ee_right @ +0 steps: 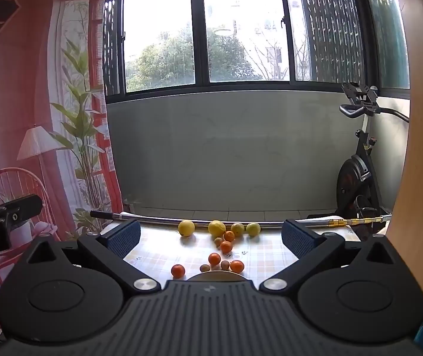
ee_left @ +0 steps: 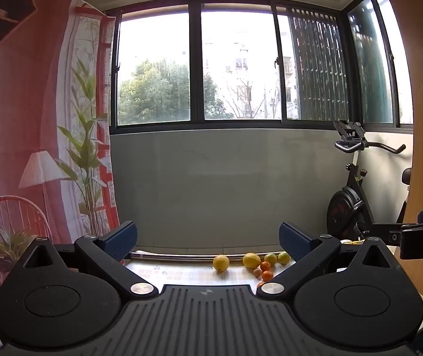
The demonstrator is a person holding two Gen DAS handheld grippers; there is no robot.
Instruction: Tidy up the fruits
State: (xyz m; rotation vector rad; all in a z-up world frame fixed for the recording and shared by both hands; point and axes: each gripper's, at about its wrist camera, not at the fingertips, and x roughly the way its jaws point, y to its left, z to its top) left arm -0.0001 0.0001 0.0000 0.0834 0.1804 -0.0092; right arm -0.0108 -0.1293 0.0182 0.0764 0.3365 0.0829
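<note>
Both the left claw (ee_left: 208,241) and right claw (ee_right: 211,234) gape empty; lemons (ee_right: 216,228) and oranges (ee_right: 226,246) sit near the metal pole (ee_right: 164,219) on the surface (ee_right: 158,255).

Fruits (ee_right: 217,243) lie on the table (ee_right: 270,255), before the rod (ee_right: 158,219) at its far edge.

My left gripper (ee_left: 208,238): jaws spread wide, nothing between the blue pads (ee_left: 121,238), held above the near edge of the table (ee_left: 181,273), which wears a checked cloth. Far edge of table: one metal rod (ee_left: 175,256) lying crosswise. Against the rod: four yellow fruits, the leftmost yellow fruit (ee_left: 221,262) set apart, the other three bunched. Just nearer: small oranges (ee_left: 265,266) in a cluster, partly hidden by my right-side finger. Far right: my right gripper (ee_left: 418,234), edge only. Behind: exercise bike (ee_left: 350,204), window (ee_left: 226,65).
</note>
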